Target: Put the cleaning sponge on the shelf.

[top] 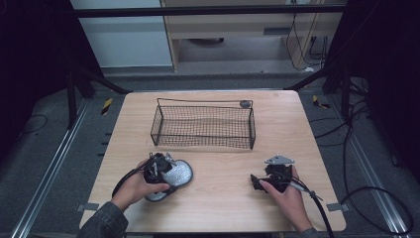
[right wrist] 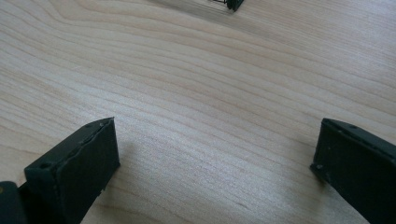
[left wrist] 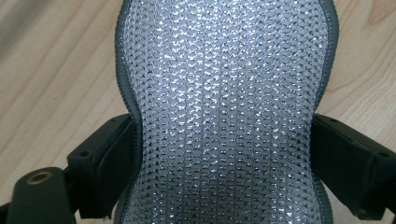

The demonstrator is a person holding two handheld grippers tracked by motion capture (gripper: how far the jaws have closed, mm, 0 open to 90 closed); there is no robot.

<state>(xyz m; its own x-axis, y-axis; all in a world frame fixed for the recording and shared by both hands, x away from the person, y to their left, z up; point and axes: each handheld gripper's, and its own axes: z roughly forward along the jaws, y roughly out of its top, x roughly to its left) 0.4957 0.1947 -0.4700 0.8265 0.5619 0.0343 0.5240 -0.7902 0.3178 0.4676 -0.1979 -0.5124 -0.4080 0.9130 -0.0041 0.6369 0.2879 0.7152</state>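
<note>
Left claw [top: 166,174], at about 7 o'clock on the worktop [top: 223,208], is clenched on a silver mesh pad [top: 176,174] with a grey sewn edge. In the left gripper view, both jaws press the narrow waist of the silver mesh pad [left wrist: 224,112], which lies flat on the wood. A black wire basket [top: 203,125] stands at centre toward 12 o'clock, well apart from both claws. Right claw [top: 256,182], at about 5 o'clock, is released: in the right gripper view its jaws stand wide apart over bare worktop [right wrist: 210,93], grasping nothing. A corner of the wire basket [right wrist: 233,3] appears at that view's top edge.
</note>
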